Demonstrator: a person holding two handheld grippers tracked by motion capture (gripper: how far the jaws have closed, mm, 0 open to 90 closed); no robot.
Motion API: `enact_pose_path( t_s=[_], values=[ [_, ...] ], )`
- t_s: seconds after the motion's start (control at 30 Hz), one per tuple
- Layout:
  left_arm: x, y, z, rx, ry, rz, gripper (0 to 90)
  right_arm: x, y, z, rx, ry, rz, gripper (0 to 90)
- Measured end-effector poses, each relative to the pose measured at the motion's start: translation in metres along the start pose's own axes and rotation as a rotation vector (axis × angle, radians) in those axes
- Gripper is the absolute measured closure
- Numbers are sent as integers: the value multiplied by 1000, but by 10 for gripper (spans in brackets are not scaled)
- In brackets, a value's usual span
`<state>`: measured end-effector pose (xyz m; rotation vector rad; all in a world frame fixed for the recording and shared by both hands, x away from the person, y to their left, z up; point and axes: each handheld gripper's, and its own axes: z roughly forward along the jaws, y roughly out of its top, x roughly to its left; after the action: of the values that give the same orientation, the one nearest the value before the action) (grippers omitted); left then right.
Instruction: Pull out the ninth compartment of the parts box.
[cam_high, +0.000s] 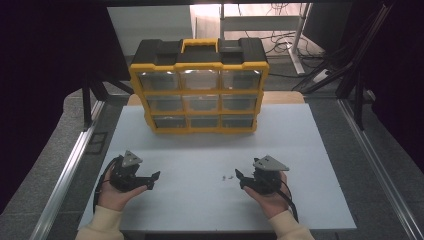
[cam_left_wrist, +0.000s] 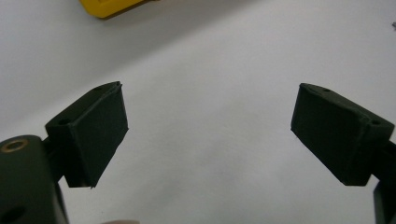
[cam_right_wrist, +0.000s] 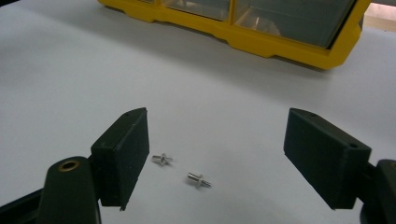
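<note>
the right hand-held gripper (cam_right_wrist: 217, 158) rests low on the desk (cam_high: 200, 150) with jaws apart, aimed at two small metal studs (cam_right_wrist: 182, 169) just in front of it, probably lined up for a pick. the left hand-held gripper (cam_left_wrist: 210, 135), jaws also apart, waits over bare desk, well left of the studs. the high view adds the yellow drawer organizer (cam_high: 199, 85) standing beyond the studs; the right gripper view alone resolves them as two pieces.
</note>
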<state>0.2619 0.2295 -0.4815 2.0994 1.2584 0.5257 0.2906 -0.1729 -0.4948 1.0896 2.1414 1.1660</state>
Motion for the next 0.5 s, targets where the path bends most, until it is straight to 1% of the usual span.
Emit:
enact_pose_path(
  t_s=[0.13, 0.23, 0.37, 0.4, 0.5],
  values=[
    [2, -1, 1, 1, 0, -6, 114, 6, 1, 3, -7, 7, -3, 229],
    [2, -1, 3, 9, -2, -2, 113, 11, 1, 6, -2, 18, -5, 230],
    [2, -1, 5, 15, -3, -1, 112, 17, 2, 11, 4, 31, -25, 230],
    [2, -1, 5, 16, -4, -1, 112, 18, 3, 12, 5, 33, -36, 230],
    [1, -1, 5, 14, -3, 0, 110, 21, 4, 15, 12, 28, -57, 230]
  ],
)
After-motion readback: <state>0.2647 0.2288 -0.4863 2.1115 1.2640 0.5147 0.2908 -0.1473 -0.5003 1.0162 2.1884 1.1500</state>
